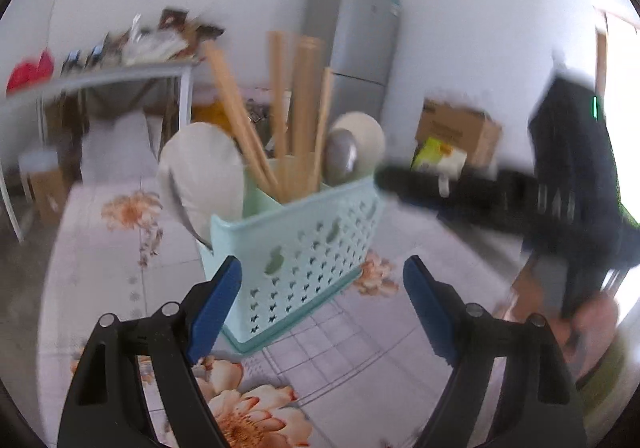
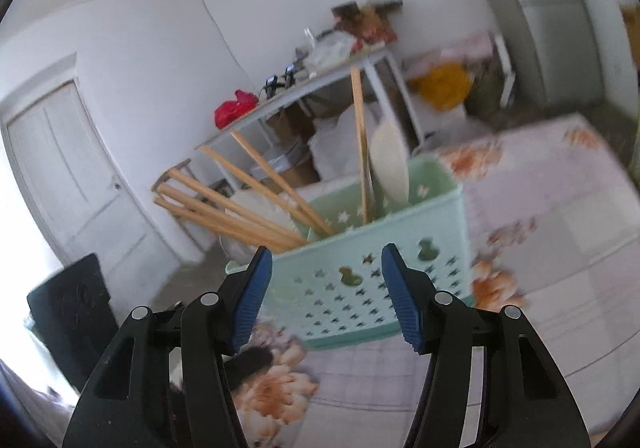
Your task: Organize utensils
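A pale green perforated utensil basket (image 1: 304, 248) holding wooden chopsticks (image 1: 240, 116) and pale spoons (image 1: 200, 172) stands on a table under a floral tablecloth (image 1: 132, 208) in a white-walled room. Behind the basket stand a grey refrigerator (image 1: 356, 44) and a cluttered side table (image 1: 120, 76). In front of the basket, the left gripper (image 1: 320, 304) spreads wide and empty, while the right gripper (image 2: 326, 288) is partly open, gripping nothing.

This was a lived-in home kitchen: a tall grey fridge (image 1: 354, 44) stood against the white wall, a floral tablecloth (image 2: 560, 184) covered the table, a cluttered side table (image 2: 320, 76) sat beyond, with a panelled door (image 2: 68, 172).
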